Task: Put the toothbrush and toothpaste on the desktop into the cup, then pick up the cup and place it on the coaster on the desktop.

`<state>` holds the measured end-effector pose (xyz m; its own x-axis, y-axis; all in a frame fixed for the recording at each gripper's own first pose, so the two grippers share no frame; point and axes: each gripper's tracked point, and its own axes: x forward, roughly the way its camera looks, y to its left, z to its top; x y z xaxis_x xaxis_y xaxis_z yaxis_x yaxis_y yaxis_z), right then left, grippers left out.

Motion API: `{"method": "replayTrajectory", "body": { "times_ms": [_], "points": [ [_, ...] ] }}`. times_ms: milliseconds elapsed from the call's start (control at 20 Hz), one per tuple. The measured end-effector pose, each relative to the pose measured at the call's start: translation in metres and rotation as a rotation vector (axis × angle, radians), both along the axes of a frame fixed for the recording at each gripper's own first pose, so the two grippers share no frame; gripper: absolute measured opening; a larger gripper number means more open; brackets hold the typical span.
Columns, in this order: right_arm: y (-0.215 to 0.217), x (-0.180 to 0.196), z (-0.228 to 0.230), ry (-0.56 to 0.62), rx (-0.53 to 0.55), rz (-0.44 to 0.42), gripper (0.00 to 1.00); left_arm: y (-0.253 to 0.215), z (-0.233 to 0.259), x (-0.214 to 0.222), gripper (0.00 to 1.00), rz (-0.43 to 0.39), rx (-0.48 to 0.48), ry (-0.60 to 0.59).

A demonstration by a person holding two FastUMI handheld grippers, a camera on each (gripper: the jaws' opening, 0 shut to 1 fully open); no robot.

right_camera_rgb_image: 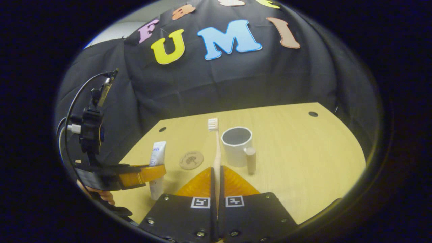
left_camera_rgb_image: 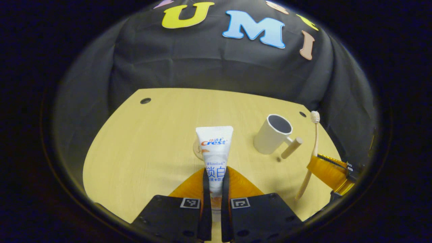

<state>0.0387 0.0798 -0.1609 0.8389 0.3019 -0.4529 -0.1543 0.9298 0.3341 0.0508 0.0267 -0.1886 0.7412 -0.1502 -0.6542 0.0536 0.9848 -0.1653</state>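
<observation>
In the left gripper view my left gripper [left_camera_rgb_image: 215, 175] is shut on the white toothpaste tube [left_camera_rgb_image: 215, 145], which stands upright above the table. Behind the tube a round wooden coaster [left_camera_rgb_image: 197, 150] peeks out. The white cup [left_camera_rgb_image: 273, 134] with a wooden handle stands to the right, open and upright. In the right gripper view my right gripper [right_camera_rgb_image: 216, 173] is shut on the toothbrush [right_camera_rgb_image: 216, 148], bristles up, just left of the cup [right_camera_rgb_image: 237, 145]. The left gripper [right_camera_rgb_image: 148, 172] with the toothpaste tube [right_camera_rgb_image: 156, 158] is at the left, the coaster [right_camera_rgb_image: 191, 159] between us.
The light wooden table [right_camera_rgb_image: 303, 152] has small dark holes near its back corners [right_camera_rgb_image: 313, 114]. A hand [right_camera_rgb_image: 99, 193] holds the left gripper, with a cable looping above it. The right gripper [left_camera_rgb_image: 332, 170] with the toothbrush [left_camera_rgb_image: 314, 148] stands at the right in the left gripper view.
</observation>
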Motion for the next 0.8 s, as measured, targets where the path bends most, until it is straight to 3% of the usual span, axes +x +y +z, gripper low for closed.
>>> {"method": "replayTrajectory", "body": {
  "times_ms": [400, 800],
  "points": [
    [-0.005, 0.066, 0.051, -0.187, 0.023, -0.074, 0.02, -0.016, 0.052, 0.048, 0.18, -0.008, -0.015, -0.215],
    [-0.014, 0.132, 0.068, -0.309, 0.029, -0.107, 0.01, -0.019, 0.079, 0.083, 0.18, 0.017, -0.024, -0.329]
  ]
}}
